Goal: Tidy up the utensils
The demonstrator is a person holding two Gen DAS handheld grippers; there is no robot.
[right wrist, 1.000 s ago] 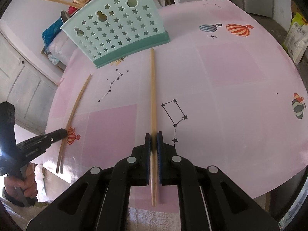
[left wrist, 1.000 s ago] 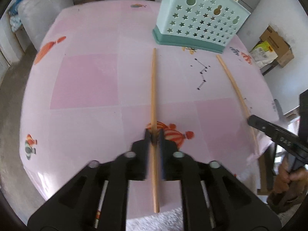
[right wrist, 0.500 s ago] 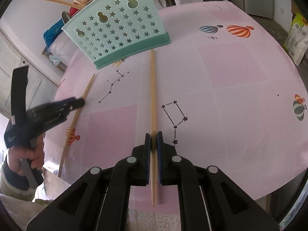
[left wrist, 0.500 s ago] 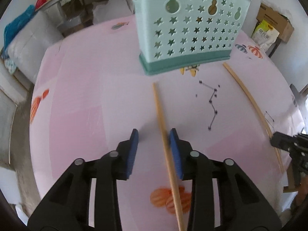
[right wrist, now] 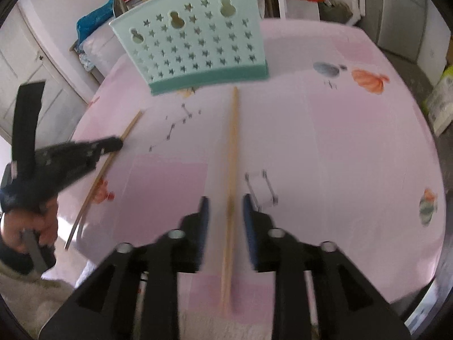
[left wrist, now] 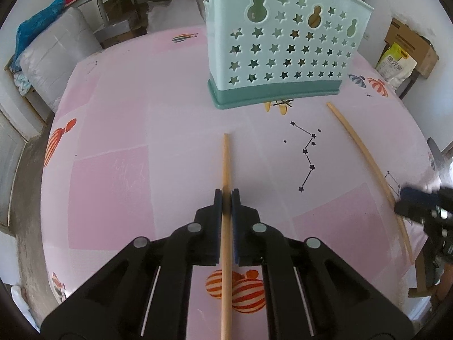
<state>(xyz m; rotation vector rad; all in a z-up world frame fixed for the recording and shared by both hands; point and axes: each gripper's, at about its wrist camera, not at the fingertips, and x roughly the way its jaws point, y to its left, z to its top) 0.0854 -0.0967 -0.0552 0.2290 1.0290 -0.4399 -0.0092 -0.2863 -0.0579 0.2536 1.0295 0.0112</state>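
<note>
A mint utensil basket with star holes stands at the far side of the pink table; it also shows in the right wrist view, with several chopsticks in it. My left gripper is shut on a wooden chopstick that points at the basket. My right gripper is open, its jaws either side of another chopstick that lies on the table. That chopstick shows at the right in the left wrist view, with the right gripper beside it. The left gripper also shows in the right wrist view.
The pink tablecloth has balloon and constellation prints. A cardboard box and a bag stand off the table's far right. White cupboards and bags stand to the left. The table's near edge is close under the right gripper.
My left gripper opened, moved toward the basket and shut again on its chopstick further along. My right gripper opened and let go of its chopstick, which now lies on the table.
</note>
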